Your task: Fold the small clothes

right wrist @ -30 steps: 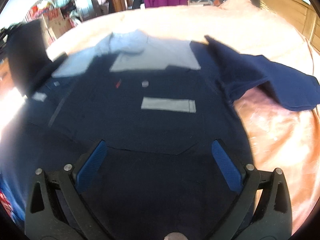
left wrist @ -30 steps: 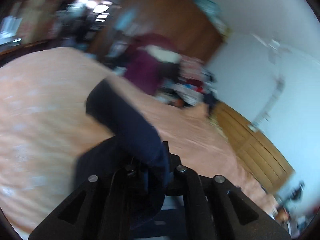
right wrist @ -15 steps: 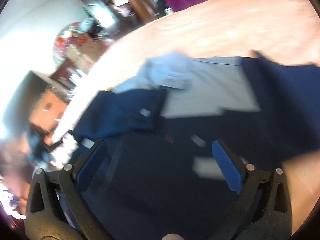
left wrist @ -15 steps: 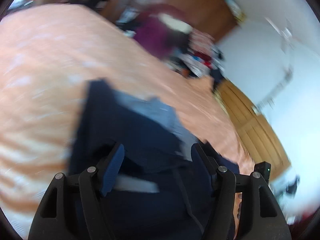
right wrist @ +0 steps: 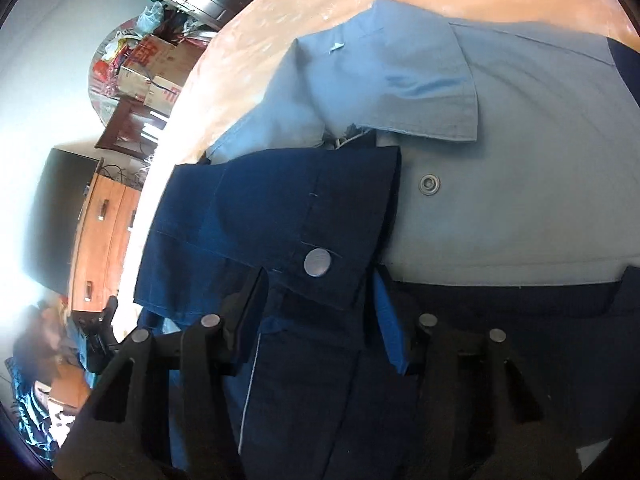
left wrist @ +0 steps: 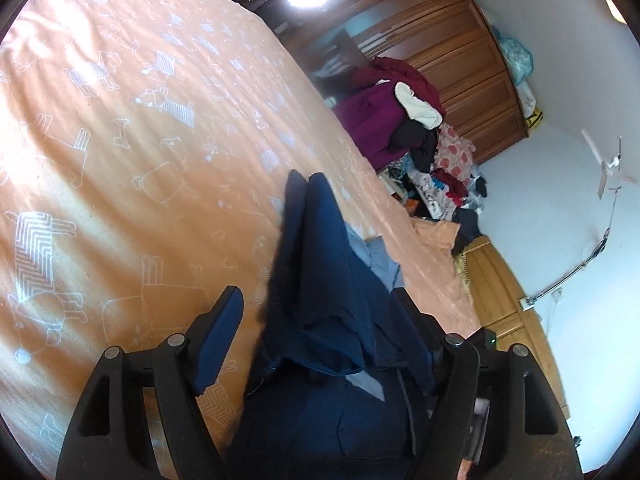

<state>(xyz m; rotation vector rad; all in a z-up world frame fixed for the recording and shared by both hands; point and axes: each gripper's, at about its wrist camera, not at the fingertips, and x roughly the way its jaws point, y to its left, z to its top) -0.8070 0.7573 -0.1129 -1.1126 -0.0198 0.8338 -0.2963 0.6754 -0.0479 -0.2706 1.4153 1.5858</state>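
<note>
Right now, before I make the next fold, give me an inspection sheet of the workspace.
Surface: orange bedspread with white animal prints.
Job's things: navy jacket with light blue yoke, one cuffed sleeve folded across the front.
Clutter: clothes pile beyond the bed; boxes at the room's edge.
Grippers: left gripper open around the navy cloth; right gripper open astride the sleeve cuff.
Cables: wall cable.
Surroundings: wooden wardrobe, wall fan.

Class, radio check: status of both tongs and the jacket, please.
Left tongs open over jacket. Right tongs around folded sleeve, grip unclear. Nothing blocking on bed.
</note>
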